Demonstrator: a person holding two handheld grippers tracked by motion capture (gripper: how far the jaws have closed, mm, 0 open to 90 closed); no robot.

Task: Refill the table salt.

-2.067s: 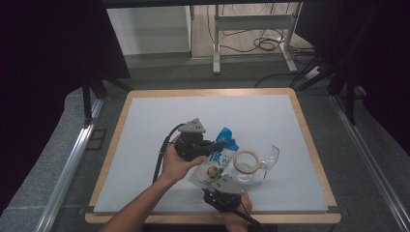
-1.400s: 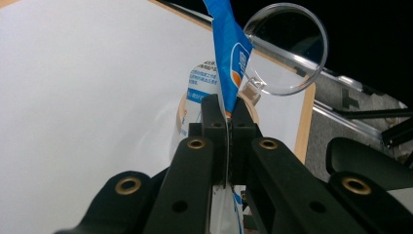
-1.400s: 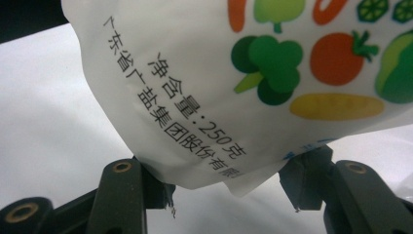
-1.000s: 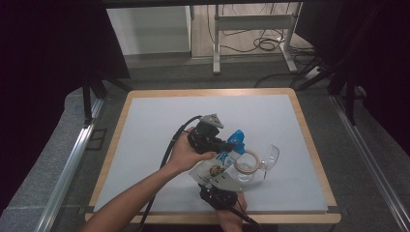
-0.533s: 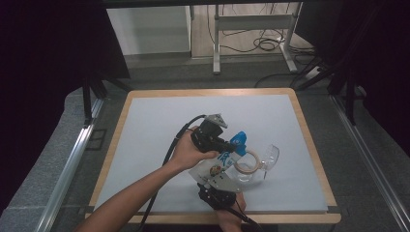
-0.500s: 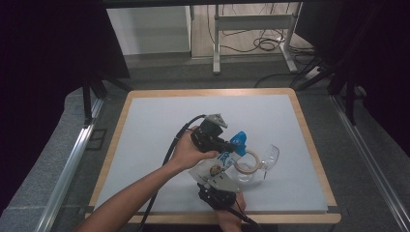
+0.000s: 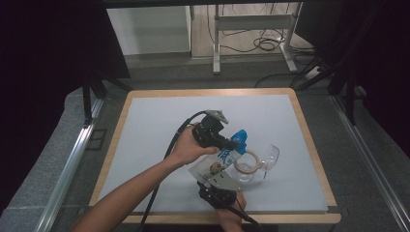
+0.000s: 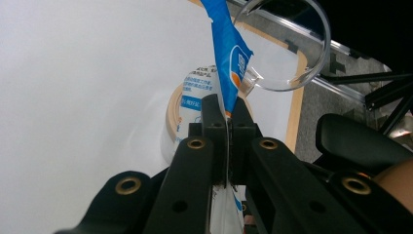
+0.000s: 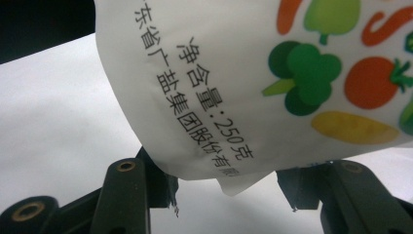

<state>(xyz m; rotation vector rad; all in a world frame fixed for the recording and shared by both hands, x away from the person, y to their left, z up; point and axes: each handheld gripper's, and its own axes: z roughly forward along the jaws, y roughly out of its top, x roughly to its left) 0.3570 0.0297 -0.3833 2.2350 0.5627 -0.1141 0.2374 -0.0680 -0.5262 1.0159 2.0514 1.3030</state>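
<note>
A white pouch with a blue top and printed vegetables is held up over the white table mat. My left gripper is shut on the pouch's blue top strip, its jaws pressed together on the film. My right gripper comes in from the near edge and grips the pouch's bottom between its two jaws. A roll of beige tape lies just right of the pouch. Beside the roll a clear glass lies on its side.
The mat sits in a wooden frame on the table. In the left gripper view the tape roll lies behind the pouch and the clear glass rim is just beyond the blue strip. A black cable trails from the left gripper.
My left gripper has shifted a little to the right and away, carrying the blue top toward the glass. The right gripper has stayed at the pouch's bottom.
</note>
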